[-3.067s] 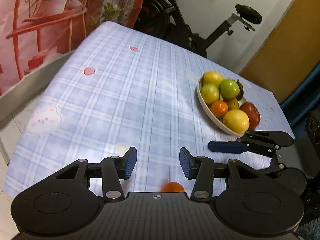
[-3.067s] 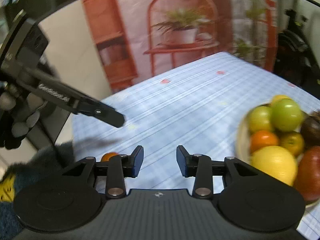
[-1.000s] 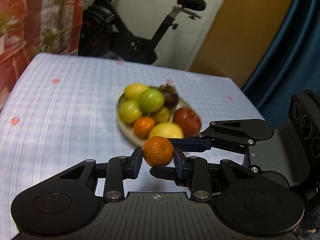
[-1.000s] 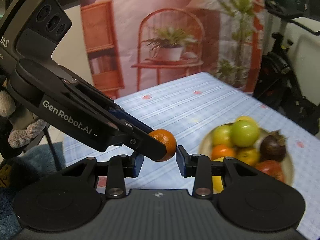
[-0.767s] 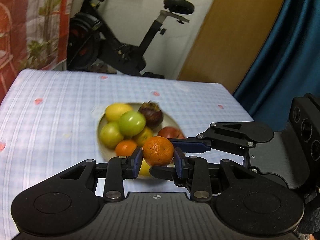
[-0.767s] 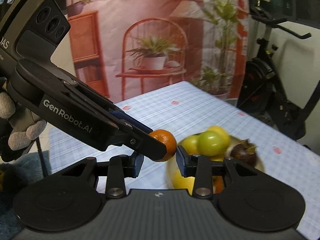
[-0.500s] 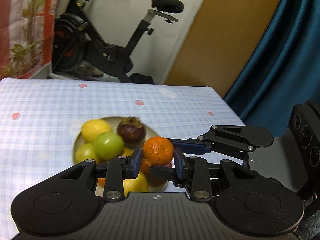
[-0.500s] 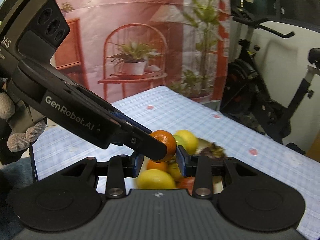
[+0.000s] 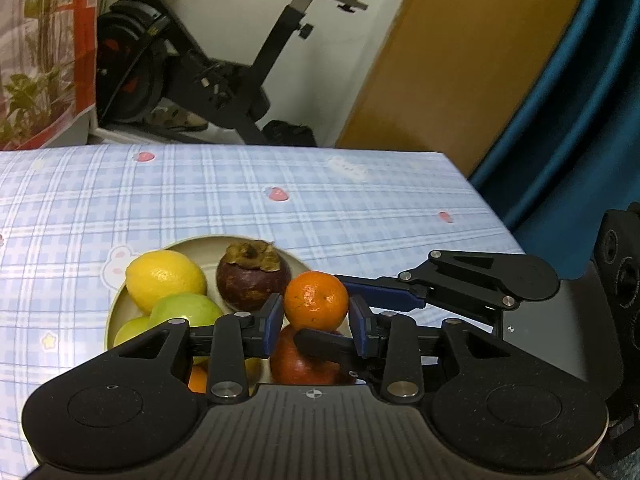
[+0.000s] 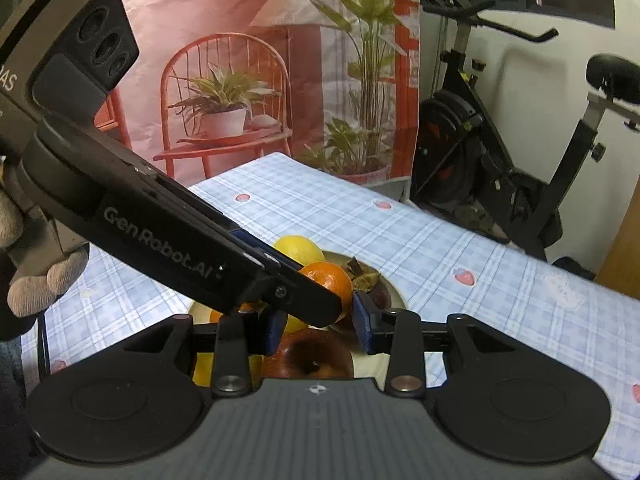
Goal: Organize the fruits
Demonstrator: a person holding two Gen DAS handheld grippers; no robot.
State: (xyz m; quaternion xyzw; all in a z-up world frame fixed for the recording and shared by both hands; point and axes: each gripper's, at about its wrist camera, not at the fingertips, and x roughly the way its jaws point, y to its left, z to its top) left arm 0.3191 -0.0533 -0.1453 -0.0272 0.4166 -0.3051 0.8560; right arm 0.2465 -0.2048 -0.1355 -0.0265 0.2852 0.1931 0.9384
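Observation:
An orange mandarin (image 9: 316, 300) hangs just above a cream bowl (image 9: 116, 312) of fruit. My left gripper (image 9: 316, 316) is shut on it, blue pads pressing its two sides. The right gripper's fingers (image 9: 384, 296) reach in from the right, one behind the mandarin and one under it. In the right wrist view the mandarin (image 10: 330, 278) sits between my right gripper's (image 10: 318, 316) pads, partly hidden by the left gripper's finger (image 10: 304, 296) crossing in front. Below lie a red apple (image 9: 304, 364), a mangosteen (image 9: 252, 280), a lemon (image 9: 164, 276) and green fruit (image 9: 184, 312).
The bowl stands on a blue checked tablecloth (image 9: 280, 200) whose far edge and right corner are near. An exercise bike (image 9: 224, 80) stands beyond the table, with a blue curtain (image 9: 580, 120) at the right. A gloved hand (image 10: 36, 280) holds the left gripper.
Three seconds ago the mandarin lay on the cloth and both grippers were empty. Over the last second both grippers carried it together from the bowl's near side to above the fruit.

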